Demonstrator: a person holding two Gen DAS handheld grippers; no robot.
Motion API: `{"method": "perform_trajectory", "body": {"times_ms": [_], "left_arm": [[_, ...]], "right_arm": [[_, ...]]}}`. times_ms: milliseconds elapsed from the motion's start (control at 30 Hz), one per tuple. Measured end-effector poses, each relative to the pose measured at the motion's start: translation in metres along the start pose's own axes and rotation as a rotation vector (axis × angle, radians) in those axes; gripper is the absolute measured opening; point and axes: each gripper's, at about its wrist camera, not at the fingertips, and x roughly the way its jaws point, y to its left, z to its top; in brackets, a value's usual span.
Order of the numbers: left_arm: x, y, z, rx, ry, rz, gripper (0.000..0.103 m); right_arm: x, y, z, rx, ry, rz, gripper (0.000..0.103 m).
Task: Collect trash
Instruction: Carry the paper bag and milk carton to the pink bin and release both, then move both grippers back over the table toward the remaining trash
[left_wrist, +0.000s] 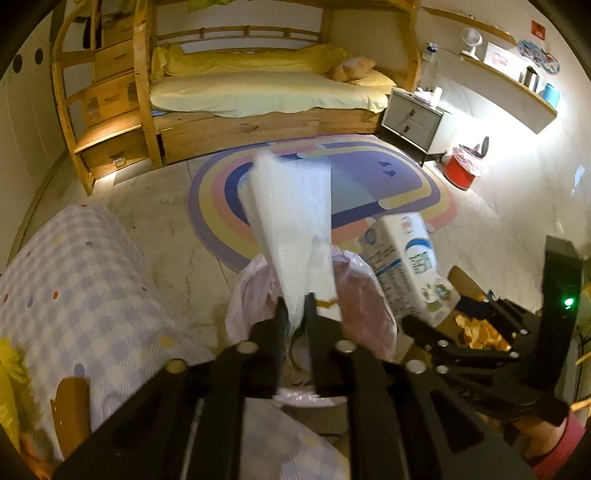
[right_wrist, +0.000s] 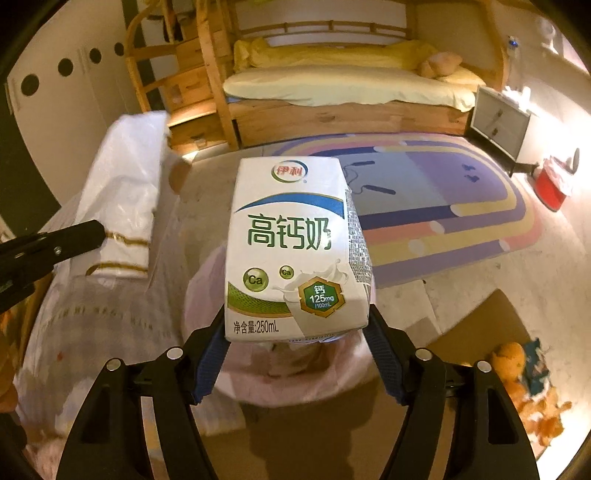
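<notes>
1. Carton of milk sits clamped between the blue pads of the right tongs, held in the air above a bin lined with a pink bag. Its base hides most of the bin's mouth, so what lies inside is hard to make out.
2. From the left wrist view the carton shows tilted, just right of the pink bag, with the right tongs below it; their fingertips are covered by the carton there.
3. Left tongs are closed on a white plastic sheet that stands up from the narrow gap between them and blocks the middle of the rug.
4. Right wrist view shows the same sheet at the left, with one black tip of the left tongs against it; the rest of them is cut off by the frame edge.
5. Orange peel lies on cardboard at the lower right, partly blurred.
6. Behind: a bunk bed, nightstand and red bin.
</notes>
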Motion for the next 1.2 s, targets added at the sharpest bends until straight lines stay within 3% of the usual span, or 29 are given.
{"method": "perform_trajectory", "body": {"times_ms": [33,67,367,600,833,1033,1133,1200], "left_arm": [[0.000,0.003,0.001,-0.016,-0.007,0.011,0.043],[-0.002,0.004,0.003,-0.026,-0.018,0.015,0.048],[-0.060,0.018,-0.016,-0.074,-0.095,0.145,0.049],[-0.131,0.029,-0.049,-0.133,-0.153,0.229,0.049],[-0.204,0.057,-0.095,-0.203,-0.199,0.344,0.053],[-0.248,0.102,-0.151,-0.341,-0.189,0.479,0.055],[-0.261,0.125,-0.177,-0.405,-0.170,0.515,0.056],[-0.267,0.141,-0.196,-0.455,-0.156,0.537,0.056]], "right_arm": [[0.006,-0.001,0.002,0.001,0.009,-0.005,0.075],[0.008,-0.001,0.002,0.005,0.013,-0.004,0.076],[-0.043,0.005,-0.007,0.036,-0.012,0.065,0.076],[-0.110,0.047,-0.006,-0.025,-0.108,0.168,0.075],[-0.152,0.112,-0.007,-0.153,-0.158,0.260,0.075],[-0.163,0.164,-0.020,-0.279,-0.167,0.294,0.071],[-0.161,0.184,-0.026,-0.321,-0.151,0.309,0.066],[-0.155,0.194,-0.029,-0.342,-0.136,0.314,0.056]]}}
